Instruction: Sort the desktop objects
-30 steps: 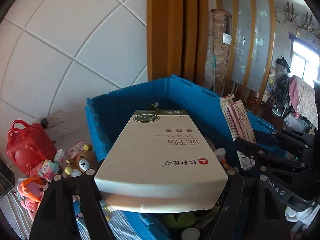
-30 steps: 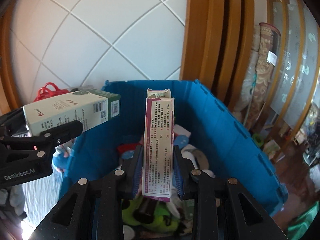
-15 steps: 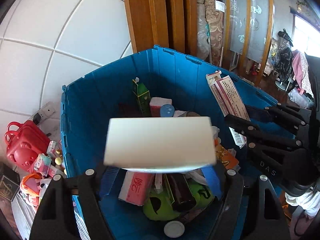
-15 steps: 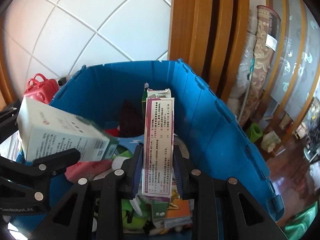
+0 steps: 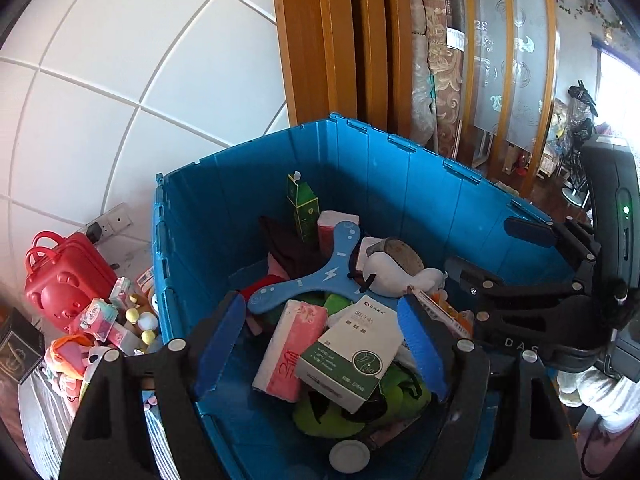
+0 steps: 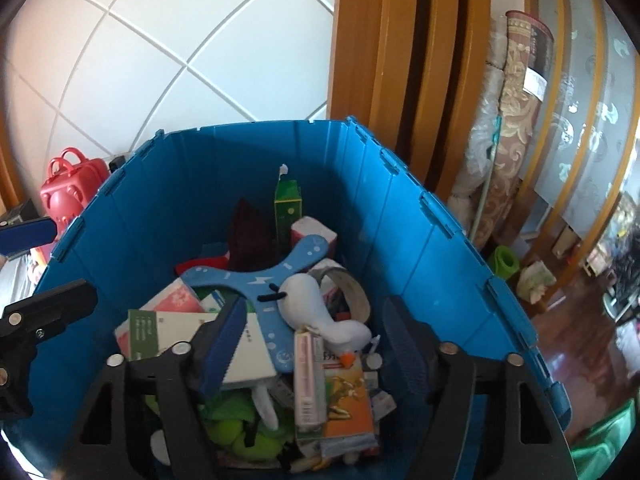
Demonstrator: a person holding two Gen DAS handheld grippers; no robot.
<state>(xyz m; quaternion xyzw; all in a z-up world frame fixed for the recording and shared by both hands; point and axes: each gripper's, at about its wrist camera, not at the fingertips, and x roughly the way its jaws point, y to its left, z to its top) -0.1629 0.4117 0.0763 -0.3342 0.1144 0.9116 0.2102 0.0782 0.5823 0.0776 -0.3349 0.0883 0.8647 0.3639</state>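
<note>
1. Landmark: blue crate (image 5: 400, 184). Both of your grippers hang over its open top, pointing down into it.
2. Your left gripper (image 5: 320, 344): jaws apart, nothing between the pads. It sits above the near end of the crate.
3. Your right gripper (image 6: 308, 344): jaws opening, pads pressing on nothing. In the left wrist view it shows at the crate's right wall, fingers spread.
4. White-and-green box (image 5: 352, 354): inside the crate, near end, lying tilted on top of the pile, directly under your left gripper. It leans across the pink tissue pack (image 5: 288, 352) beside it.
5. Long pink-and-white carton (image 6: 309, 380): inside the crate, near end, lying flat in the pile under your right gripper, alongside an orange packet (image 6: 346, 404).
6. Mid-crate: blue three-armed boomerang toy (image 5: 316, 276) lies over the pile, white plush goose (image 6: 320, 312) rests against it.
7. Far end of the crate: a green carton (image 5: 303, 208) stands upright near the back wall.
8. Outside the crate, past its left wall: red bear-face case (image 5: 66, 280) and a heap of small toys (image 5: 116, 328) on the tabletop.
</note>
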